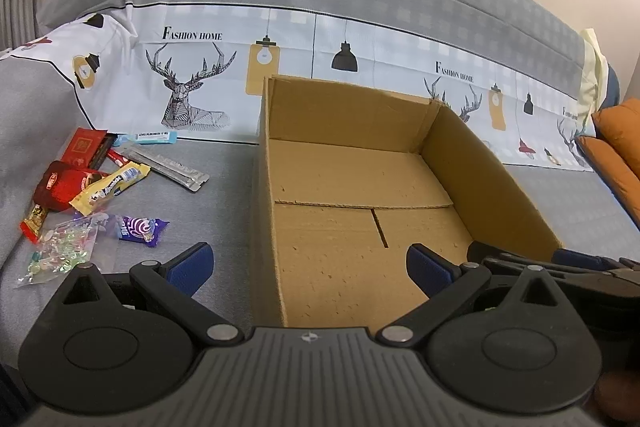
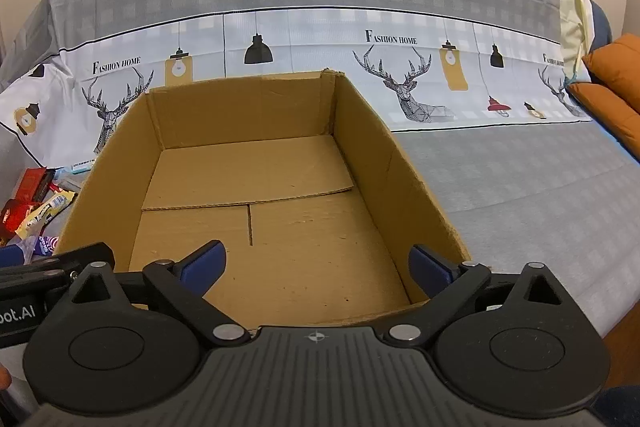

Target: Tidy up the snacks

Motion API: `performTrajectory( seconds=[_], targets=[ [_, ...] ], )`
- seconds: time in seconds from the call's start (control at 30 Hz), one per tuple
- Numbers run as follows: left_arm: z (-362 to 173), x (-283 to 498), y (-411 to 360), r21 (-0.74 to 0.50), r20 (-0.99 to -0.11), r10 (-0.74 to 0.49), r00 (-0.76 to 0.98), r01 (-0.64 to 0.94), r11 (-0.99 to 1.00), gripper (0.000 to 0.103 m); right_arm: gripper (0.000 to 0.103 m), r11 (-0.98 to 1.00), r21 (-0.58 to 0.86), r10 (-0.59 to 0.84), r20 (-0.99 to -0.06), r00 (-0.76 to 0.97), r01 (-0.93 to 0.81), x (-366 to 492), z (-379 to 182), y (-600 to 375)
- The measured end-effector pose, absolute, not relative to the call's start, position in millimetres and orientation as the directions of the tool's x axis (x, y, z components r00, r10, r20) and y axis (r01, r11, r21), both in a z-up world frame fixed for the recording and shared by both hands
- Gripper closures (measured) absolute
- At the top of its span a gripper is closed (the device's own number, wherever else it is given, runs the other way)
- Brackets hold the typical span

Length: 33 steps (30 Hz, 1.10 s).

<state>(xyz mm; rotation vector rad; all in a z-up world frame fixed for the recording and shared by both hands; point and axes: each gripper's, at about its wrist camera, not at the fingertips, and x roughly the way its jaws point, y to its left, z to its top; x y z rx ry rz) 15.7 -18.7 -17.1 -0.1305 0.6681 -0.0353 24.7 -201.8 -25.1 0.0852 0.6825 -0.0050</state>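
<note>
Grippers both released, nothing between pads: left gripper [image 1: 310, 263] and right gripper [image 2: 318, 263] hover at near rim of cardboard box [image 2: 260, 187]. Snacks [image 1: 92, 187] piled on sofa [image 2: 520, 179] seat, left of box.

Left gripper [image 1: 310, 265]: we hold this black two-finger tool with blue pads tilted downward, jaws spread wide, nothing between them.
Right gripper [image 2: 318, 265]: our matching black tool with blue pads, tilted downward too, jaws wide apart, nothing gripped.
Placement: we keep both side by side.
</note>
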Motion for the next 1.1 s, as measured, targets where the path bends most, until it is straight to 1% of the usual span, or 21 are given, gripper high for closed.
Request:
performTrajectory(
  seconds=[0.1,0.13,0.17,0.2,0.23,0.27,0.33,0.37,0.4,0.5,0.6,0.63,0.67,0.7,0.73,0.77,0.87,0.93,1.0,1.07,1.1],
  targets=[
    [-13.6,15.0,-11.3,-0.128,-0.611,-0.069,0.789,-0.013,0.992,0.000,0.014,0.997,0.078,0.030,-0.619,0.785,0.023,24.6,-23.3,-195.4],
    [-11.9,14.1,-7.0,-0.127,-0.608,-0.068,0.791,-0.012,0.992,0.000,0.019,0.996,0.082,0.038,-0.612,0.790,0.015,24.1,-21.6,-191.8],
    [-9.9,12.8,-1.7,-0.127,-0.604,-0.068,0.794,-0.012,0.992,0.001,0.029,0.996,0.086,0.046,-0.603,0.796,0.007,23.0,-20.3,-188.8],
    [-6.5,11.6,5.0,-0.132,-0.598,-0.073,0.798,-0.008,0.991,0.004,0.035,0.996,0.086,0.053,-0.593,0.803,-0.003,22.4,-18.3,-184.2],
    [-1.6,11.1,14.0,-0.140,-0.593,-0.086,0.801,0.002,0.990,0.018,0.046,0.996,0.084,0.059,-0.582,0.811,-0.012,22.4,-16.2,-178.9],
    [4.7,12.2,23.7,-0.141,-0.590,-0.099,0.801,0.019,0.990,0.029,0.054,0.996,0.090,0.070,-0.580,0.812,-0.021,22.2,-15.2,-175.4],
    [19.3,18.6,43.6,-0.128,-0.581,-0.114,0.806,0.047,0.991,0.086,0.061,0.991,0.125,0.112,-0.549,0.828,-0.051,19.7,-9.8,-164.9],
    [26.7,22.2,55.7,-0.129,-0.570,-0.126,0.812,0.063,0.990,0.096,0.063,0.986,0.152,0.145,-0.532,0.834,-0.074,18.2,-6.1,-158.4],
    [35.1,26.4,69.4,-0.115,-0.555,-0.126,0.823,0.074,0.991,0.098,0.063,0.981,0.168,0.169,-0.509,0.844,-0.096,16.5,-3.4,-153.0],
    [54.5,40.7,116.5,-0.018,-0.498,-0.055,0.866,0.053,0.998,0.098,0.063,0.949,0.243,0.292,-0.427,0.856,-0.203,9.0,8.2,-127.8],
    [51.9,57.2,172.1,-0.033,-0.479,-0.031,0.877,0.017,0.999,0.098,0.063,0.888,0.324,0.440,-0.395,0.807,-0.325,1.3,19.7,-95.1],
    [42.3,60.5,188.7,-0.036,-0.479,-0.008,0.878,-0.011,0.999,0.098,0.063,0.884,0.300,0.459,-0.415,0.786,-0.358,4.7,15.4,-78.6],
    [33.1,65.5,202.6,-0.065,-0.511,0.016,0.860,-0.057,0.996,0.098,0.063,0.875,0.295,0.480,-0.435,0.762,-0.383,7.7,11.2,-65.6],
    [26.7,74.0,216.5,-0.126,-0.564,0.017,0.826,-0.107,0.986,0.098,0.063,0.866,0.302,0.498,-0.454,0.739,-0.398,10.8,7.7,-58.5],
    [22.6,78.0,227.0,-0.185,-0.574,0.000,0.819,-0.130,0.974,0.098,0.063,0.853,0.305,0.522,-0.466,0.714,-0.424,14.3,4.1,-44.8],
    [19.9,82.2,231.4,-0.203,-0.583,-0.015,0.812,-0.128,0.971,0.098,0.063,0.841,0.305,0.541,-0.479,0.692,-0.447,18.9,-0.6,-31.8],
    [7.9,99.3,229.0,-0.178,-0.641,-0.029,0.767,-0.112,0.978,0.098,0.062,0.813,0.308,0.578,-0.516,0.632,-0.493,24.9,-9.2,-0.5],
    [-0.8,112.1,225.3,-0.166,-0.674,-0.050,0.737,-0.085,0.983,0.098,0.061,0.808,0.311,0.580,-0.568,0.584,-0.500,36.7,-24.1,17.7],
    [-13.6,121.3,221.7,-0.142,-0.707,-0.058,0.705,-0.061,0.988,0.095,0.059,0.810,0.335,0.577,-0.607,0.547,-0.482,46.4,-34.0,28.1],
    [-27.1,132.4,217.0,-0.104,-0.738,-0.048,0.673,-0.043,0.994,0.093,0.051,0.815,0.361,0.569,-0.642,0.513,-0.453,58.3,-44.7,35.5],
    [-33.3,138.8,214.8,-0.077,-0.750,-0.034,0.660,-0.037,0.996,0.088,0.050,0.813,0.388,0.575,-0.656,0.488,-0.435,64.0,-49.6,36.6]
  ],
)
